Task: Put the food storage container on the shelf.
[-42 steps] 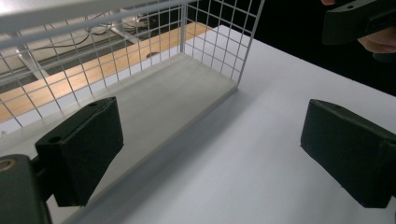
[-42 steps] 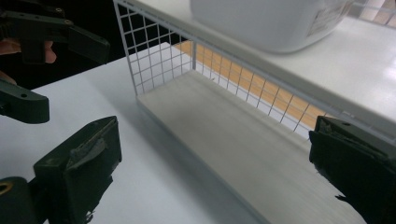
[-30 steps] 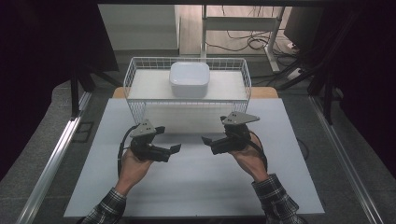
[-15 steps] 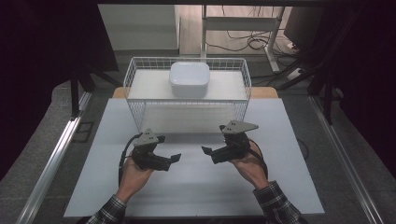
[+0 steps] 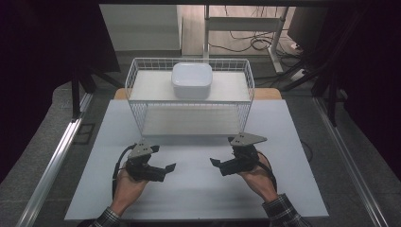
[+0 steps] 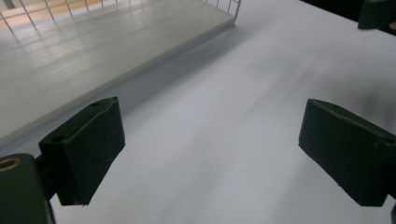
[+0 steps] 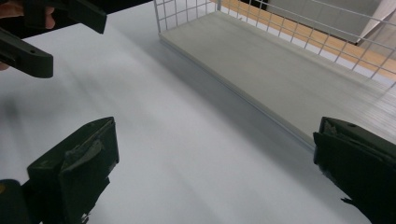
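Observation:
A white wire rack (image 5: 246, 101) stands at the back of the white table (image 5: 198, 198), its front side toward me. A white rounded container (image 5: 191, 80) rests on its top board. In the high view my left gripper (image 5: 165, 171) hovers low over the table in front of the rack's left part, pointing right. My right gripper (image 5: 217, 166) faces it from the right. In the left gripper view my left gripper (image 6: 210, 154) stands open with bare table between its jaws. My right gripper (image 7: 215, 168) is open too, holding nothing.
The rack's lower board (image 6: 93, 51) lies flat on the table, and the same lower board (image 7: 280, 74) lies ahead on the right. The other gripper (image 7: 28, 32) shows at the right gripper view's top left. Metal rails (image 5: 52, 165) flank the table.
Both grippers have drawn back from the rack toward the table's near edge. Their jaws stay apart.

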The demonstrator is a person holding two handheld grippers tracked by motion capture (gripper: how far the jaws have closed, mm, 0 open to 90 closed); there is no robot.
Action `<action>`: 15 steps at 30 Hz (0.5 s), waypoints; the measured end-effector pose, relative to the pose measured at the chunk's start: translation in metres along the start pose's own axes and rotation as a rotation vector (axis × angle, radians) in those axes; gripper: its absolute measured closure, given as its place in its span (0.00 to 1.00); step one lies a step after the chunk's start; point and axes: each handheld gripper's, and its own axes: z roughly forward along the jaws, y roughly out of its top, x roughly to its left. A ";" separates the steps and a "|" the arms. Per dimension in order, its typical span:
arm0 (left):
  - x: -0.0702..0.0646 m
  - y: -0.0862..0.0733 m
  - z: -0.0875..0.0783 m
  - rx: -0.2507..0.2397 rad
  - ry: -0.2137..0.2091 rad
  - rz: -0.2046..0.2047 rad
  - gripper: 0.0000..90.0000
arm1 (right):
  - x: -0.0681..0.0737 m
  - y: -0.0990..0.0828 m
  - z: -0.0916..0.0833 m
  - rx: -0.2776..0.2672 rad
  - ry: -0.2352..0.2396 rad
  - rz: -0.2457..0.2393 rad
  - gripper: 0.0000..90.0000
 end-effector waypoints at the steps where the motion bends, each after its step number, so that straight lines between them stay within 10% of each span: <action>1: 0.000 -0.002 -0.001 0.001 0.004 -0.002 0.07 | 0.000 -0.001 -0.001 0.000 -0.002 0.001 0.00; 15: 0.001 -0.022 -0.022 -0.008 0.034 -0.031 0.08 | 0.000 -0.016 -0.020 0.013 -0.040 0.013 0.00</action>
